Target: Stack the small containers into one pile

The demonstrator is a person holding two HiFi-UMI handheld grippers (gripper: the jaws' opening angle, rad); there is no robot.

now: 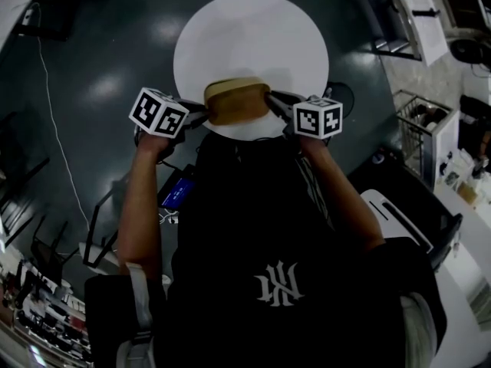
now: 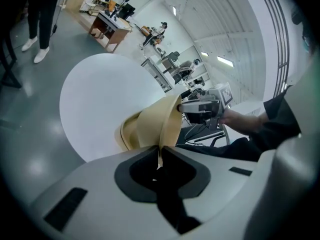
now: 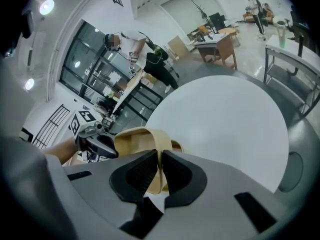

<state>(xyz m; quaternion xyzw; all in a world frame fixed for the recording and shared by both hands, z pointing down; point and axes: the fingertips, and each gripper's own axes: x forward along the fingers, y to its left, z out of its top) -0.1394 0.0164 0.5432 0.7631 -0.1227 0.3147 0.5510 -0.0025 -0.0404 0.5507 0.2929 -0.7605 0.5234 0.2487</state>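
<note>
Pinching from both sides, your left gripper (image 2: 160, 156) has its jaws pressed on a thin tan wall that stands on edge between the pads. Your right gripper (image 3: 160, 165) clamps the opposite wall the same way, with only that wall between its pads. Both walls belong to the tan container (image 1: 236, 102), which lies straight between the two grippers. Its long axis runs from one gripper to the other across your body, so neither hand is nearer: each has its own end. The left gripper view shows a second tan edge just behind the pinched wall, and the right gripper view shows another tan piece low behind the rim. These may be two containers nested, but you cannot tell for sure. Further out, the container sits at the near edge of the round white table (image 1: 245, 29), right in front of your chest. Whether it rests on the top or hangs just above it is unclear. No other container shows on the tabletop, so the pile looks close to done. The coming move turns on that left-to-right line: keep both grips level along it, since a pull from one side alone would likely tilt the thin walls toward you.
</note>
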